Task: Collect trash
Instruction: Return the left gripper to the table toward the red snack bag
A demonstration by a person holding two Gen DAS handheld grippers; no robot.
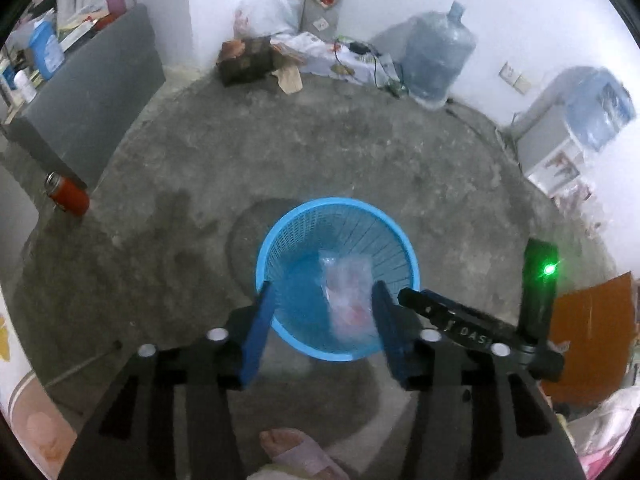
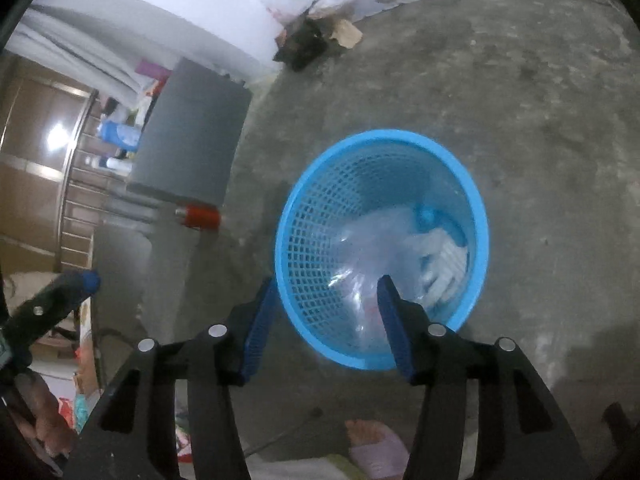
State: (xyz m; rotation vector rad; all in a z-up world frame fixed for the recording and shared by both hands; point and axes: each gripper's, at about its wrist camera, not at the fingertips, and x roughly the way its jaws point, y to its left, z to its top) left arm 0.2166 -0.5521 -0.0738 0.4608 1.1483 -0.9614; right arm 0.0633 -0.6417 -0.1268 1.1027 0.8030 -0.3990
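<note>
Left tongs (image 1: 322, 300): released, jaws apart, poised over the basket.
Right tongs (image 2: 326, 292): released, jaws apart, also above the basket.
Blue basket (image 1: 280, 224): stands on the concrete floor (image 1: 320, 152).
Clear plastic bag (image 1: 348, 296): blurred, inside the basket, below and between the left tongs, gripped by neither.
White trash (image 2: 444, 264): in the basket's bottom.

The left gripper (image 1: 322, 300) had a black frame with bright blue finger pads (image 1: 256, 332) and round silver screws (image 1: 217, 335) on its linkages. The right gripper (image 2: 326, 292) was built alike (black frame, blue pads, silver screws). Seen from the left wrist, it carried white lettering and a black upright module (image 1: 538, 288) with a green light. The person wore a pale lilac slipper (image 1: 304, 460).
</note>
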